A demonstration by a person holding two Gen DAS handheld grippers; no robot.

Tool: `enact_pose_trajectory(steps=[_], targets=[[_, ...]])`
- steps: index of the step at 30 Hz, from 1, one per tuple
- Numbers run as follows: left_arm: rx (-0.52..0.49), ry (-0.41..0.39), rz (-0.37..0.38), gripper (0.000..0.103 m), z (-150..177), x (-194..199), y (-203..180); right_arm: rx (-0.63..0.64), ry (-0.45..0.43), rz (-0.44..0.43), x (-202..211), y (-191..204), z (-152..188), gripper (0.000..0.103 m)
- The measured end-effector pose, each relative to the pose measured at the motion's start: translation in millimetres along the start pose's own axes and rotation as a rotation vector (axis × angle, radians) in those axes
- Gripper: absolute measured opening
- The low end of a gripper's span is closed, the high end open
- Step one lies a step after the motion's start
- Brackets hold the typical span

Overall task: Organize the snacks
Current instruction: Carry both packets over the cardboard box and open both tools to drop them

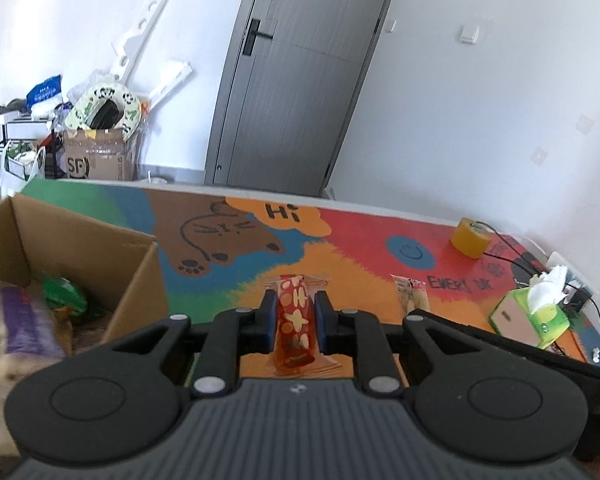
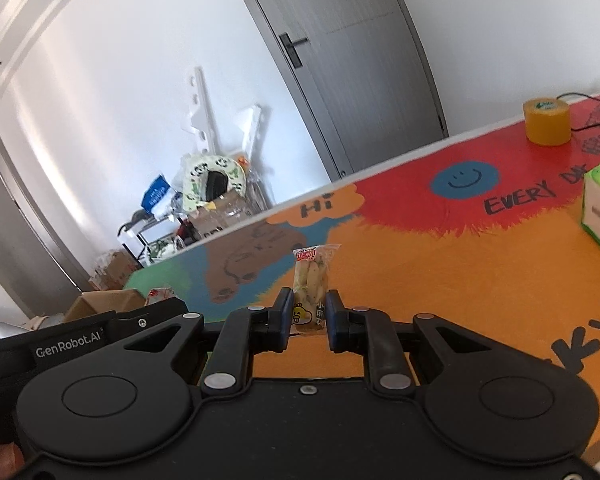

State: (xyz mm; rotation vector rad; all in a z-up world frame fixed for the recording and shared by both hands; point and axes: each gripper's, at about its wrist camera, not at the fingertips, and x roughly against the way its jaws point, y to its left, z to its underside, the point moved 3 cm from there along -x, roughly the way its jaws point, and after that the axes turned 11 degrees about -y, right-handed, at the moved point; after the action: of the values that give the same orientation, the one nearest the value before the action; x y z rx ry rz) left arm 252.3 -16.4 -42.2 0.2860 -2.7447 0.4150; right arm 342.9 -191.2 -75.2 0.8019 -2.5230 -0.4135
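Colourful tabletop (image 2: 460, 280), left gripper (image 1: 291, 312) jaws clamping red snack (image 1: 294, 320), right gripper (image 2: 309, 312) jaws gripping pale snack (image 2: 310, 280), cardboard box (image 1: 132, 280) leftward.

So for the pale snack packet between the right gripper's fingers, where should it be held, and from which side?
Grip the pale snack packet across its narrow width at the near end, coming in along its length from the camera side. It lies lengthwise on the colourful table, pointing away, so its long sides already face the fingers of the right gripper. The crimped far end looks too flimsy to hold.
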Motion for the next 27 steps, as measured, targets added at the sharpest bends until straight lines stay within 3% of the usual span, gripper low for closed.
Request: enact_pose_trajectory(steps=[17, 27], targets=[[0.008, -0.106, 0.024, 0.018, -20, 59, 20, 0.032, -0.085, -0.059, 39, 48, -1, 0.019], [0.037, -0.140, -0.012, 0.018, -38, 83, 60, 0.054, -0.096, -0.114, 37, 84, 1, 0.019]])
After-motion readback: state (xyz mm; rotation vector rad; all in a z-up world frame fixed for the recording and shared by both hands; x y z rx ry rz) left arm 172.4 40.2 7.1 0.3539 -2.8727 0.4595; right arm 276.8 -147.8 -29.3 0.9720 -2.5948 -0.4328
